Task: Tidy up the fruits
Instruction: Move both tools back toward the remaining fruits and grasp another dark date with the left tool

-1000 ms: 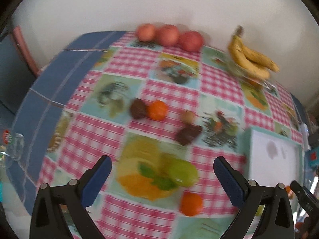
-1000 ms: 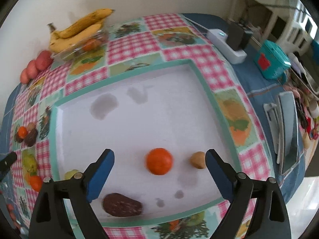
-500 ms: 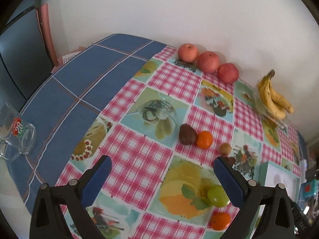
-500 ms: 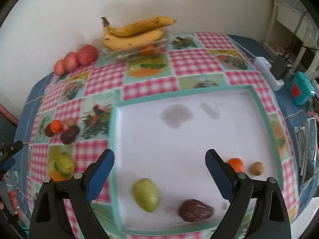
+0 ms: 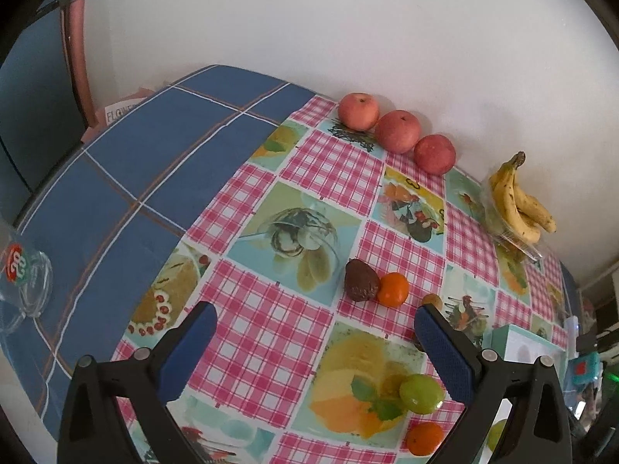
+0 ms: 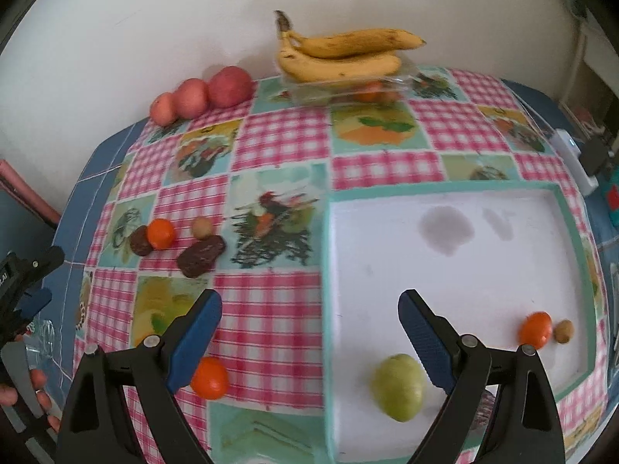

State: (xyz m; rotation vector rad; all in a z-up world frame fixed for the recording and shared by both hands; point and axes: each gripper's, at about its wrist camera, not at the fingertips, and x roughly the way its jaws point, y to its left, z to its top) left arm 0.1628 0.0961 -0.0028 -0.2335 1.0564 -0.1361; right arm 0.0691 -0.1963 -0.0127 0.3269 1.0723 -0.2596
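My left gripper (image 5: 311, 328) is open and empty above the checked tablecloth. Ahead of it lie a dark brown fruit (image 5: 360, 280) touching an orange (image 5: 393, 289), and a small tan fruit (image 5: 432, 300). A green fruit (image 5: 421, 393) and another orange (image 5: 424, 439) lie lower right. My right gripper (image 6: 309, 315) is open and empty over the left rim of the white tray (image 6: 557, 201). The tray holds a green fruit (image 6: 398, 386), an orange (image 6: 535, 328) and a small tan fruit (image 6: 563, 331). On the cloth lie an orange (image 6: 209, 382), two dark fruits (image 6: 201, 255) and another orange (image 6: 161, 233).
Three red apples (image 5: 398, 131) and a banana bunch (image 5: 518, 201) on a clear box stand along the back wall. A glass mug (image 5: 23, 278) stands at the left on the blue cloth. A white power strip (image 6: 572, 158) and a teal box (image 5: 582, 371) lie right of the tray.
Both grippers have swung left. The left view now shows more blue cloth and the mug. The right view has moved from the tray's middle to its left rim.
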